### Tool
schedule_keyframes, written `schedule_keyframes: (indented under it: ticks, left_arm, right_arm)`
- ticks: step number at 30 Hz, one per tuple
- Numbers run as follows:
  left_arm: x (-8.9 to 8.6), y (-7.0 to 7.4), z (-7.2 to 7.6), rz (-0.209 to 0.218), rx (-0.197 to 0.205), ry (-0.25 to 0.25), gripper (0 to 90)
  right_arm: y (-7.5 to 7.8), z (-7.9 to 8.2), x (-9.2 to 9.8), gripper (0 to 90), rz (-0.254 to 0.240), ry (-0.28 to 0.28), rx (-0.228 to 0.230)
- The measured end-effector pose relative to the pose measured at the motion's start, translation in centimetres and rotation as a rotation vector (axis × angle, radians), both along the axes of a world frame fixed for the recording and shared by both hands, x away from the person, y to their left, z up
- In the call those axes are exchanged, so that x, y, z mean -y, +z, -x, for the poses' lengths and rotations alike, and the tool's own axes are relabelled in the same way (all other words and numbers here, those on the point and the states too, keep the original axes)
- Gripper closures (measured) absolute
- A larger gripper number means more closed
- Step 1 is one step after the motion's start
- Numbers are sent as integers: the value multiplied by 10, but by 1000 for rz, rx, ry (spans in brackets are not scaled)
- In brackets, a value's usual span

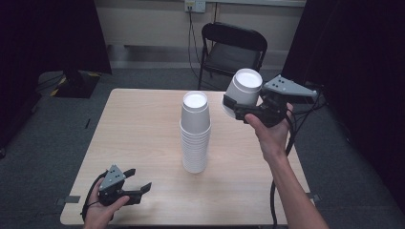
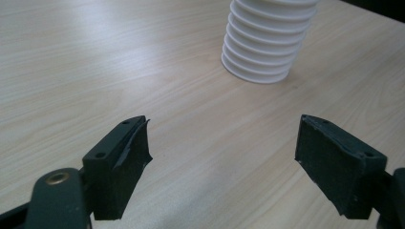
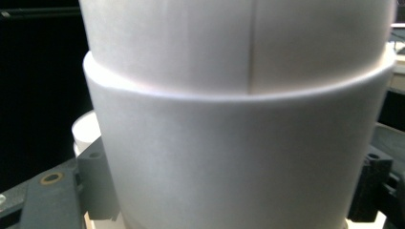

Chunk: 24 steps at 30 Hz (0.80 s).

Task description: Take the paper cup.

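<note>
While my right gripper [image 1: 235,109] clamps the light, crushable foam cup [image 1: 242,92] near its rim, my left gripper [image 1: 137,183] rests apart by the tabletop's near-left corner.

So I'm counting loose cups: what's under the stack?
The stack stands upside down on the table, rim down. Anything inside it is hidden. The right gripper holds another cup beside it, in the air.

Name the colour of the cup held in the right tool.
White, like the stack; the cup shows best in the high view.
</note>
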<state>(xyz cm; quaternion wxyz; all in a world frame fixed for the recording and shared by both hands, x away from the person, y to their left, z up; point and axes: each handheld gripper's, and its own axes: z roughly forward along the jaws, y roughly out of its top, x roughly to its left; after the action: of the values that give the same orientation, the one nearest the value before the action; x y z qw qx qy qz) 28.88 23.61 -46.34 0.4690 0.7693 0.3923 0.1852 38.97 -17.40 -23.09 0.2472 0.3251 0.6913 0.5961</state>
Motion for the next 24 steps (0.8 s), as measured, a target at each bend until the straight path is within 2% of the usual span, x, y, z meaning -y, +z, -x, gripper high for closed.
schedule_keyframes:
  ticks: [2,6,12,16,23,24]
  left_arm:
    - [1,0,0,-3,-6,2,190]
    - [3,0,0,-37,22,11,192]
    - [9,0,-1,-23,20,-15,187]
    - [11,1,0,-40,30,-12,198]
    - [13,3,0,-14,24,8,196]
    - [14,4,-1,-4,13,13,185]
  right_arm:
    - [-6,0,4,161,9,-5,-15]
    - [-20,-1,12,162,17,-20,-52]
    - [-41,2,17,162,10,-26,-103]
    - [-54,5,17,163,23,-41,-149]
    - [-77,12,17,166,19,-21,-200]
    - [-80,13,17,166,14,-16,-209]
